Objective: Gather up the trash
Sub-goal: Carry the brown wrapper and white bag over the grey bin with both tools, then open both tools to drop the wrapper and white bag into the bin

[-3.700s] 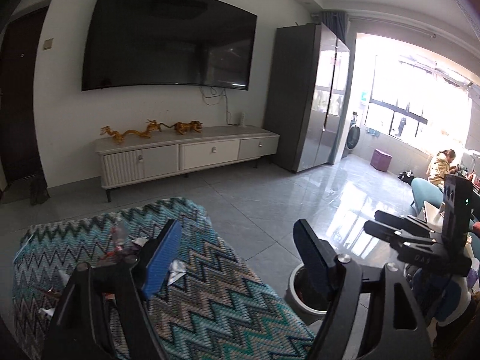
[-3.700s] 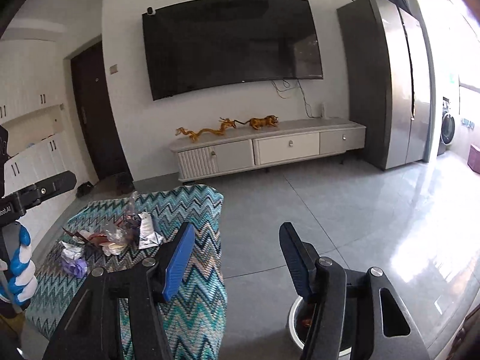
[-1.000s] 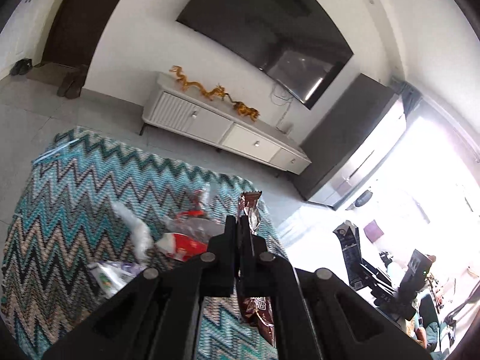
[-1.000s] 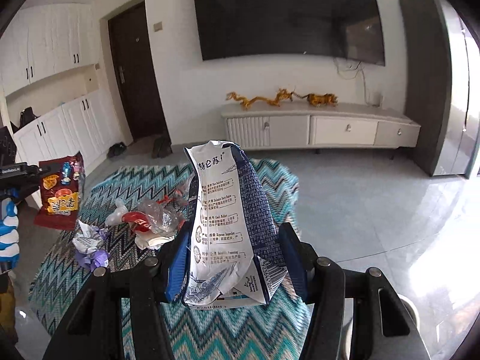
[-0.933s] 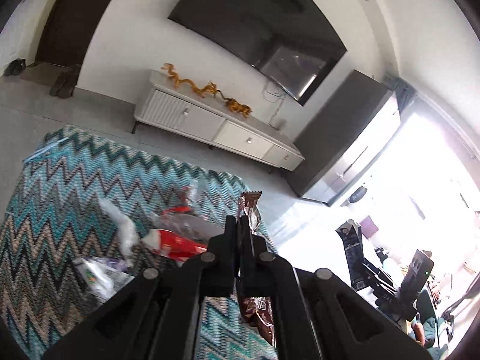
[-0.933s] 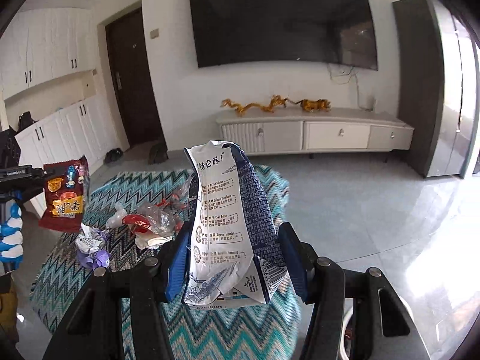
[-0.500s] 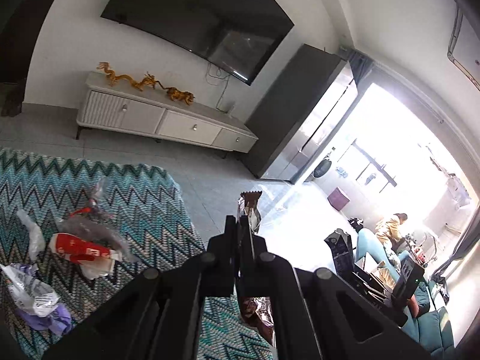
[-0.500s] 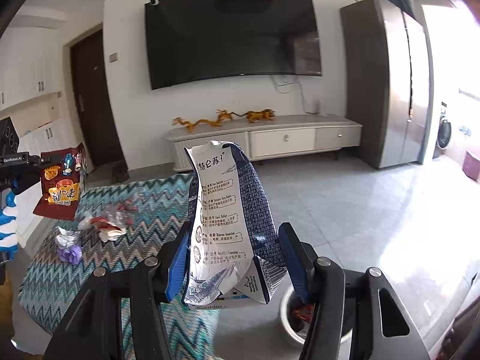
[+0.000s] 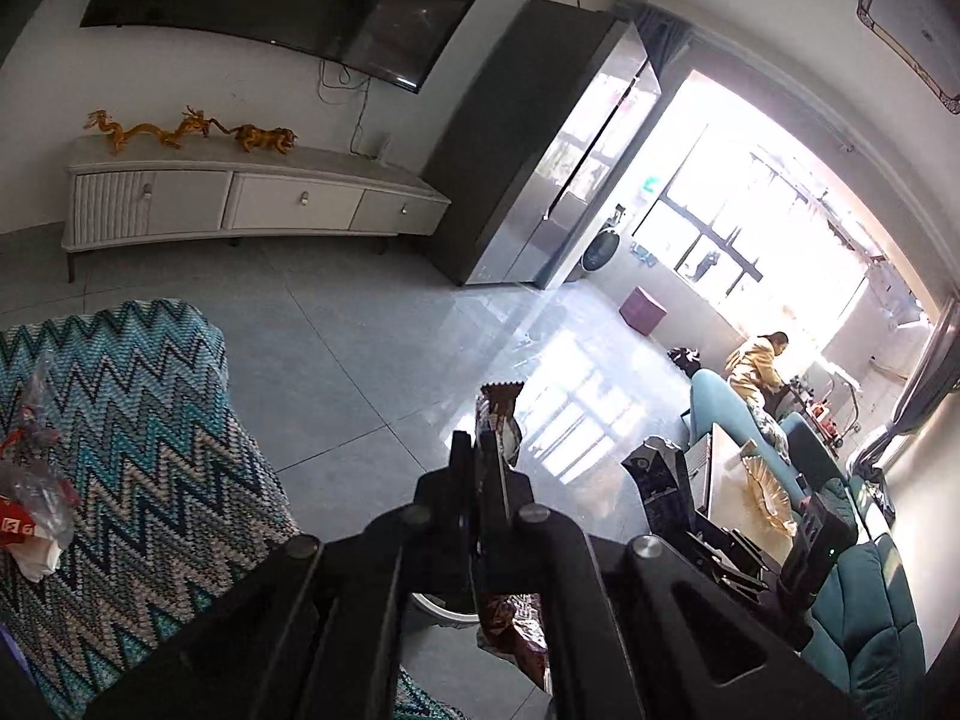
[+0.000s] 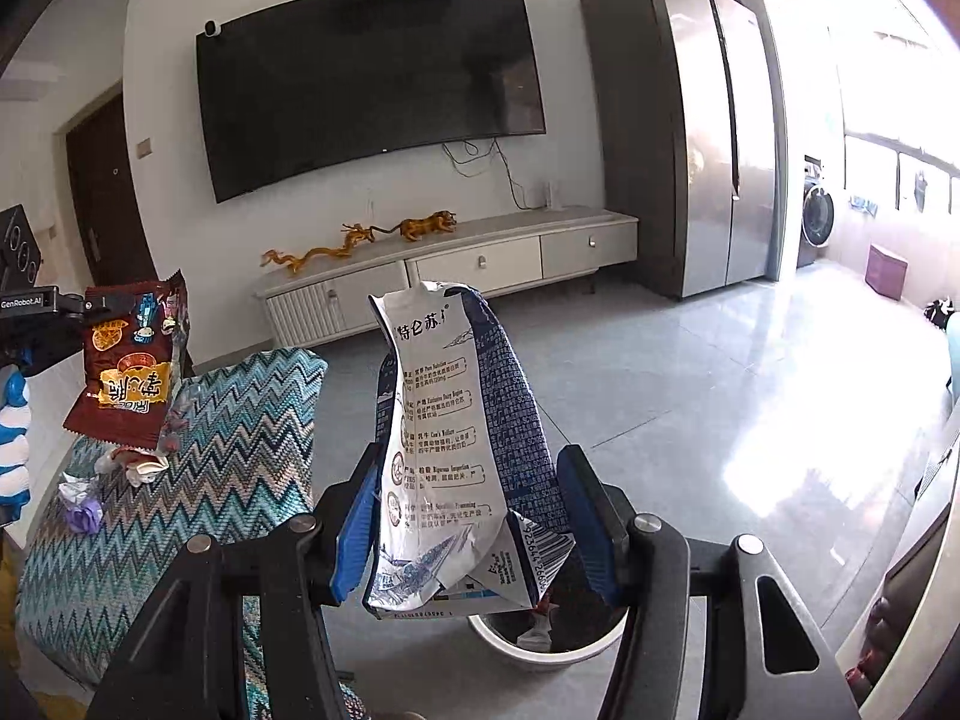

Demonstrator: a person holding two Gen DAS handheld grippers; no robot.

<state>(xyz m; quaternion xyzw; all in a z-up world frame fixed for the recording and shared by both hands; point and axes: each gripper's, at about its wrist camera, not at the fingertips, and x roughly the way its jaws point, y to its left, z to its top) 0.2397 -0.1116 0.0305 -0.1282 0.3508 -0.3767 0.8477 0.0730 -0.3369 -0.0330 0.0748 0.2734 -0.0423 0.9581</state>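
Right wrist view: room first. Wall-mounted TV (image 10: 372, 84) on the far wall, low white cabinet (image 10: 456, 276) under it, tall grey fridge (image 10: 684, 132) to the right, grey tiled floor (image 10: 690, 396) with window glare at far right. Zigzag-patterned table cover (image 10: 198, 468) at left, carrying loose wrappers and crumpled plastic (image 10: 129, 462) not yet collected.

White bin (image 10: 540, 636) stands on the floor near the table's right edge, just below the right gripper (image 10: 474, 516). Its blue pads are clamped on a crushed milk carton (image 10: 450, 450), held upright by its lower half; the carton sits nearly above the bin, probably ready for dropping in.

Left gripper (image 10: 90, 306) enters from the left edge, jaws fully clenched on the top edge of a red-brown snack wrapper (image 10: 129, 372), which hangs free over the table's near-left part. Pinching the edge suits a thin, limp packet.

Left wrist view: same wrapper (image 9: 498, 420) pinched edge-on, bin rim (image 9: 444, 609) partly visible under the fingers. A person sits far right by the window.
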